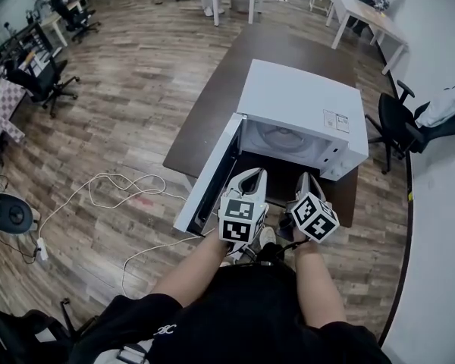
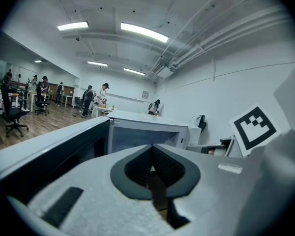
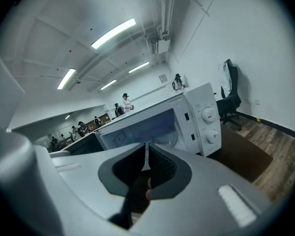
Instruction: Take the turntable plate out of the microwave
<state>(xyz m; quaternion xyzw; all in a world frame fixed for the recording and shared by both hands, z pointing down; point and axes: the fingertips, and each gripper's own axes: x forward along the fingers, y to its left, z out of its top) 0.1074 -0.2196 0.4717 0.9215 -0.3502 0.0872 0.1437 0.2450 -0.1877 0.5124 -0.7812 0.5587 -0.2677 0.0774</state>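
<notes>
Open-plan room, wood floor point(image 1: 136, 89), dark brown table point(image 1: 235, 74).

- Left claw point(image 1: 250, 175): jaws closed together, empty.
- Right claw point(image 1: 307, 179), just beside it: jaws parted by a sliver, nothing between them.
- Directly ahead of both: white microwave point(image 1: 303, 101), with its door point(image 1: 210, 179) swung open on the left claw's left.
- Turntable plate point(image 1: 282, 137): lies inside the cavity ahead of the jaws, untouched.
- Office chair point(image 1: 398, 123): well off to the right claw's right.
</notes>
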